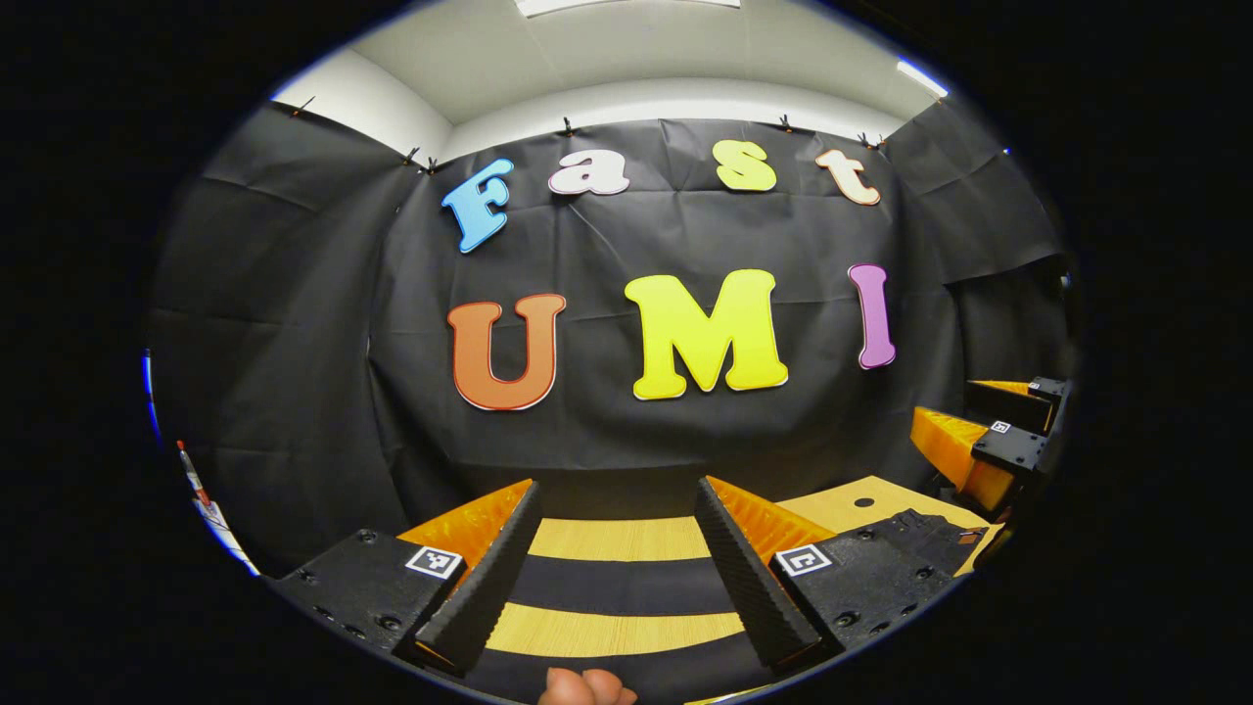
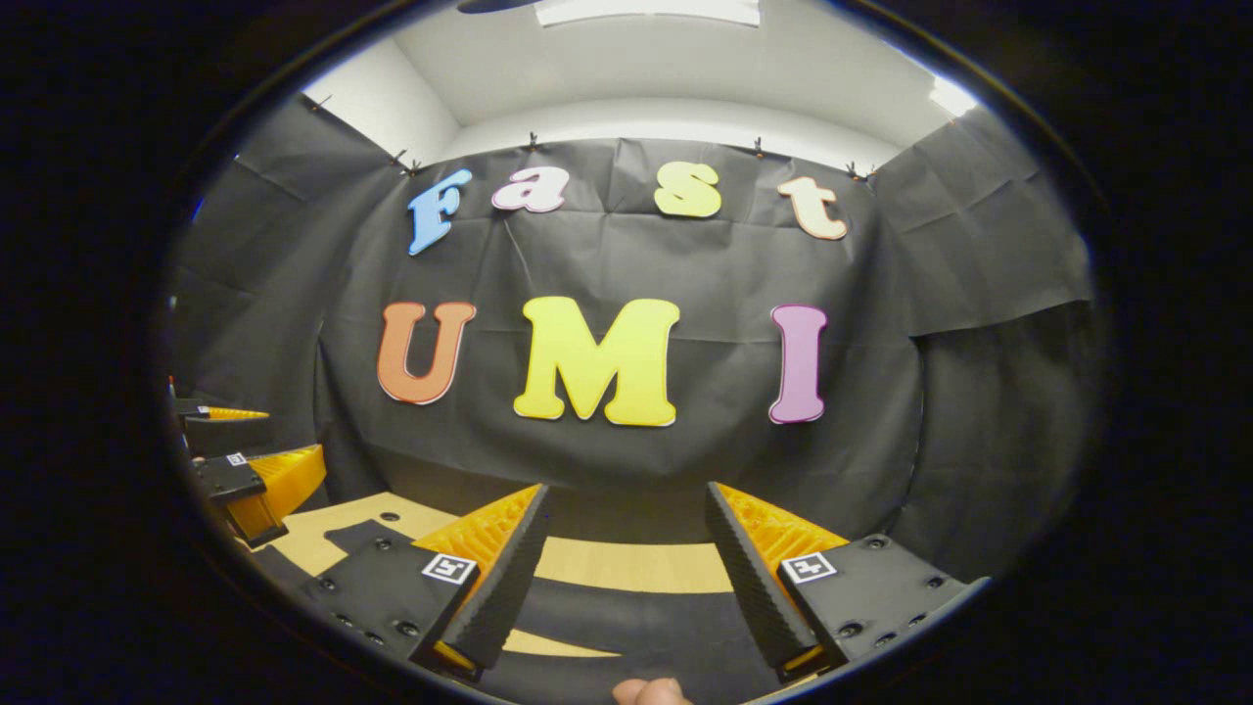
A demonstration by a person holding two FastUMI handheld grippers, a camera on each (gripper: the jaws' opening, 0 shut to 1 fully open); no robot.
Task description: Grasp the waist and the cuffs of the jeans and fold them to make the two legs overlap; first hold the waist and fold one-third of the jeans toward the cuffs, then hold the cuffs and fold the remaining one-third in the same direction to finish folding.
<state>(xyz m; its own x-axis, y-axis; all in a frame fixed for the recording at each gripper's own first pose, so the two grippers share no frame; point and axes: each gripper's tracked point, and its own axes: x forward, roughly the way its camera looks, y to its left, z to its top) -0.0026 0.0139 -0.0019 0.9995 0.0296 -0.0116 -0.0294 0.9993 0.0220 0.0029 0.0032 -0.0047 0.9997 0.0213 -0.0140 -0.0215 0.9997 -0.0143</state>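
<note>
Black jeans [image 1: 612, 586] lie flat on a light wooden table [image 1: 617, 539], crossing it as dark bands. Their wider end with a small patch [image 1: 915, 534] lies at the right of the left gripper view. My left gripper [image 1: 617, 490] hovers above the jeans, open, with nothing between its fingers. In the right gripper view the jeans [image 2: 626, 607] spread under my right gripper [image 2: 626, 490], which is also open and holds nothing. Each gripper shows in the other's view: the right gripper [image 1: 954, 416] at the far right, the left gripper [image 2: 269, 441] at the far left. Both are apart from the cloth.
The booth's black cloth wall [image 1: 294, 343] stands close behind the table on all sides. A small round hole [image 1: 863, 502] marks the tabletop near the jeans. A fingertip [image 1: 584, 687] of the holding hand shows at the bottom edge; another fingertip [image 2: 646, 692] does likewise.
</note>
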